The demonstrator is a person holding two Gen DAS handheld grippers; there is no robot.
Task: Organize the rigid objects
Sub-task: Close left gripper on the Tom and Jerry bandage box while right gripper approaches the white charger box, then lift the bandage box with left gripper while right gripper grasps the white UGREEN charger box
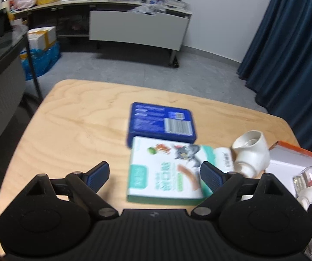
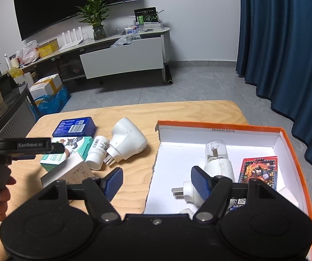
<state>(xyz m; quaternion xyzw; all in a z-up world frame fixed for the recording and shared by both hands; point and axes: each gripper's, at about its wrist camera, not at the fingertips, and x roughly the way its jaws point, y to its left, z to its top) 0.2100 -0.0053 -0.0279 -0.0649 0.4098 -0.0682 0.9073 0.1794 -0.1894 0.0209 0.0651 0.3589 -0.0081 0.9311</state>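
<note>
Pale wooden surface (image 1: 73,113) carries a flat white-and-green cartoon-printed carton (image 1: 166,169), lying just ahead and rightward of the wide-open, empty left gripper (image 1: 153,174), its long axis running away. The right gripper (image 2: 156,183), also spread wide and empty, is held over the orange-rimmed white cardboard box (image 2: 219,126), so the left is judged nearer.

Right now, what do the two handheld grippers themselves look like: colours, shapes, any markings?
Both match. The left gripper and the right gripper have matte black bodies with a ribbed centre panel, two round side housings and angled black linkage arms. Their fingers end in ribbed dark blue pads. In the right wrist view, the left gripper's side reads "GenRobot.AI" in white. No cables show.
</note>
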